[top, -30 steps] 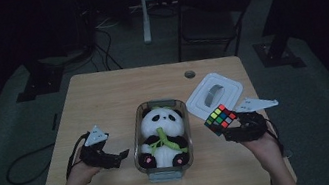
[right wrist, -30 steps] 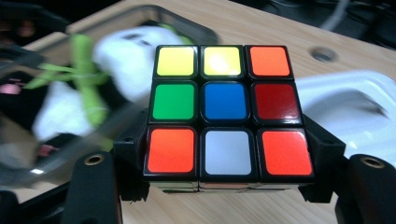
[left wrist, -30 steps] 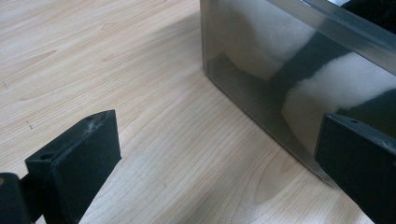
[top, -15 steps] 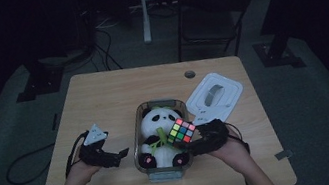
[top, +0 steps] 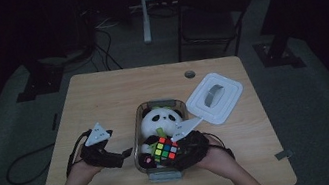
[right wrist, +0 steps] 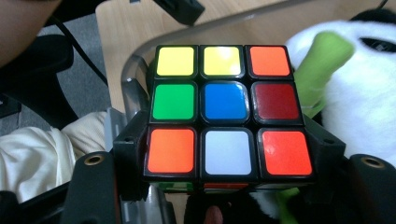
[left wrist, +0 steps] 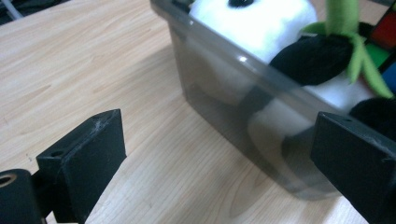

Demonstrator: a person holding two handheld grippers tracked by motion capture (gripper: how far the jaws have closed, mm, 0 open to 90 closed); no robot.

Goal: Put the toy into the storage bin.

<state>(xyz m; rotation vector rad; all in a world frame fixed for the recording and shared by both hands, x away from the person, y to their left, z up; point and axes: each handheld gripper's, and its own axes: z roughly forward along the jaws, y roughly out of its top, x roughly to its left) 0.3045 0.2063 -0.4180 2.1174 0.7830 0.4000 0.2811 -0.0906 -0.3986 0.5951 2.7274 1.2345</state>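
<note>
A colourful puzzle cube [top: 165,149] [right wrist: 227,112] is clamped between the jaws of my right gripper [top: 175,152] [right wrist: 229,154]. It hangs over the near end of a grey see-through bin [top: 137,147]. A panda plush [top: 159,121] [right wrist: 364,93] with green bamboo lies in the bin, just beyond and under the cube. My left gripper [top: 125,156] [left wrist: 219,149] is open at the bin's left wall [left wrist: 219,88], low over the table, with nothing between its jaws. Its view looks at the panda [left wrist: 261,23] through the wall.
The bin's white lid [top: 215,98] lies on the table to the right of the bin. A cable hole [top: 190,74] sits near the far edge. A dark chair [top: 213,18] stands beyond the wooden table [top: 102,98]. Cables trail on the floor at the left.
My right gripper has carried the cube leftward from the table's right side to above the bin's near end. The left gripper has risen slightly beside the bin.
</note>
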